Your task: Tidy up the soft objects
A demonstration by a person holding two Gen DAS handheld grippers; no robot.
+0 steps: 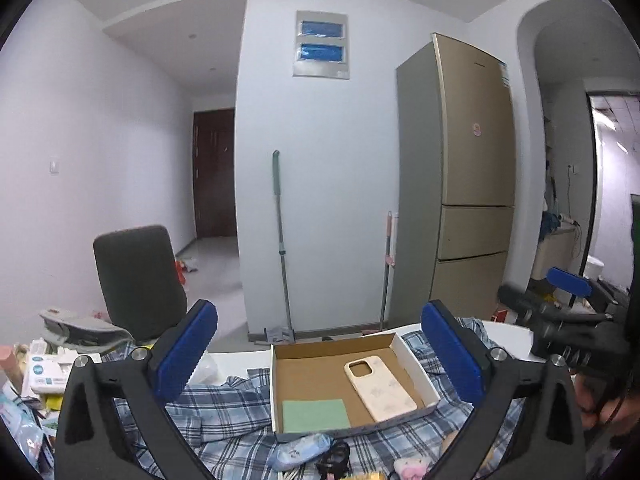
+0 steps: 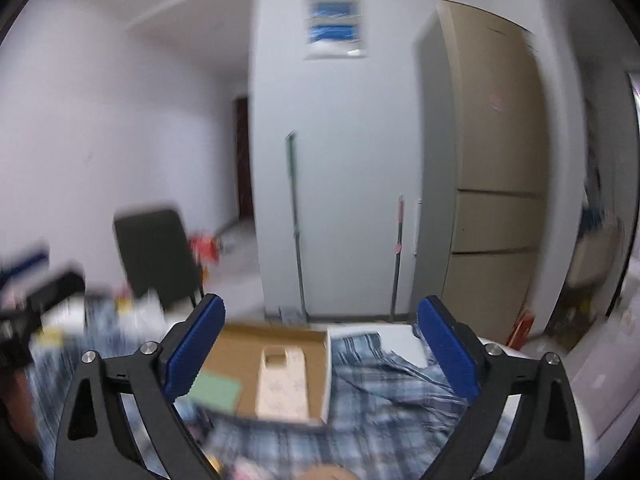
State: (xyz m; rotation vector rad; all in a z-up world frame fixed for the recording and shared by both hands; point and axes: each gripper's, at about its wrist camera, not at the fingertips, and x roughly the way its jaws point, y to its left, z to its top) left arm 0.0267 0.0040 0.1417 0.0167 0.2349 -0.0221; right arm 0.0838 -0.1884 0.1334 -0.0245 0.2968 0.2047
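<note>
A blue checked cloth is spread over the table, rumpled in folds; it is judged soft and light, so it is best pinched at a raised fold or at an edge. On it a shallow cardboard box is placed. Inside the box a cream phone case and a green square cloth are seen, lying flat and apart. The green cloth is thin and probably must be taken at its border. The left gripper and the right gripper are both spread wide, and nothing is held.
</note>
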